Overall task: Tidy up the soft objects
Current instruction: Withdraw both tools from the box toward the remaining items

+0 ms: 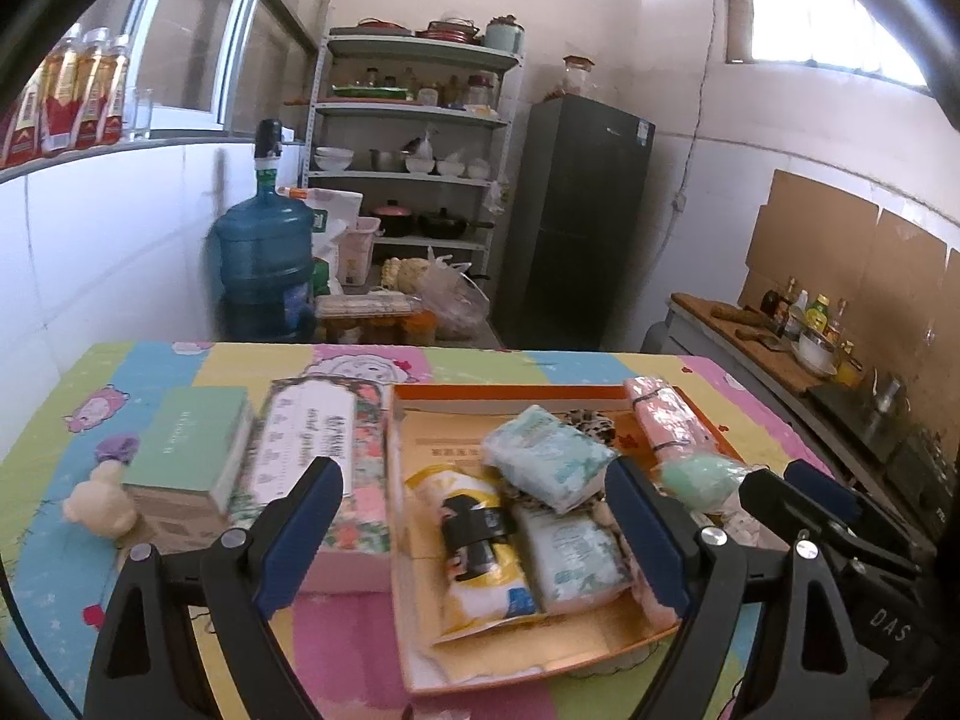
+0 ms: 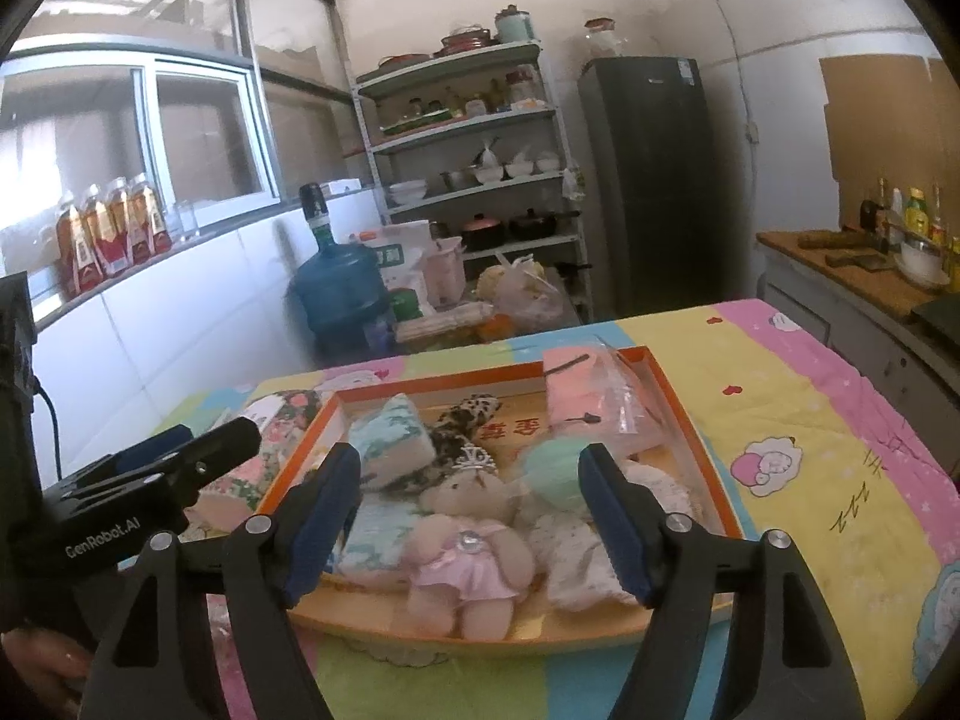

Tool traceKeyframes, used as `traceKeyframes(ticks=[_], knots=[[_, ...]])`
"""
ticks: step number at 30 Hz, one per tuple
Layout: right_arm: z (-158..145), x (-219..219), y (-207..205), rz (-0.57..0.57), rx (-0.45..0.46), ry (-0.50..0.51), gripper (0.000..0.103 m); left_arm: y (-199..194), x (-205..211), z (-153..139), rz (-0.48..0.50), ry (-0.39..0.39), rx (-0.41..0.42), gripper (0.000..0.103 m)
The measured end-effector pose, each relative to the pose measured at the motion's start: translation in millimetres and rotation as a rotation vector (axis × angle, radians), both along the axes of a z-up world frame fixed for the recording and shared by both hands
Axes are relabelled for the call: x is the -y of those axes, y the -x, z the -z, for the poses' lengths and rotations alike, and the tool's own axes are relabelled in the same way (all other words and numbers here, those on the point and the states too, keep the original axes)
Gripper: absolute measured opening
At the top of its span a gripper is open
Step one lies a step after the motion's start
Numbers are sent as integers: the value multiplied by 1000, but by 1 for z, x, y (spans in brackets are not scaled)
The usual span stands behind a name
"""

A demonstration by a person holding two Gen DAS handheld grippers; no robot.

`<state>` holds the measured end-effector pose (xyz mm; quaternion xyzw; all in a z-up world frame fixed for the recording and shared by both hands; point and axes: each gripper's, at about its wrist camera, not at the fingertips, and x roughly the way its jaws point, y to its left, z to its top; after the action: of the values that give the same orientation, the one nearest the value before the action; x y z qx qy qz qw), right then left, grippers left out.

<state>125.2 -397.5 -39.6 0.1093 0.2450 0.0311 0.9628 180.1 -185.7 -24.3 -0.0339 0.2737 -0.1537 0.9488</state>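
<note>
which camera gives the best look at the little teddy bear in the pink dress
The right wrist view: the teddy bear lies whole and centred in the orange tray, between the open right gripper fingers. The left wrist view hides it almost entirely behind that gripper's own finger.

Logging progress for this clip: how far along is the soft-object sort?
Mostly done: orange tray already holds tissue packs, a teddy bear, a green puff and pink pack. In hand: nothing; left gripper and right gripper hover over the tray, jaws open. Left: a small cream plush on the table beside the green box.
</note>
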Motion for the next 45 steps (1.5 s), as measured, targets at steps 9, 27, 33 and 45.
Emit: traceKeyframes(ticks=[9, 27, 33, 45], knots=[[-12, -29, 13, -18, 18, 28, 78, 25, -32, -12, -31, 14, 48, 90], [-29, -95, 38, -62, 55, 83, 78, 60, -106, -20, -111, -15, 64, 90], [-32, -118, 44, -89, 59, 103, 78, 67, -132, -17, -141, -22, 62, 90], [-26, -166, 46, -157, 42, 113, 78, 75, -176, -4, -202, -42, 29, 90]])
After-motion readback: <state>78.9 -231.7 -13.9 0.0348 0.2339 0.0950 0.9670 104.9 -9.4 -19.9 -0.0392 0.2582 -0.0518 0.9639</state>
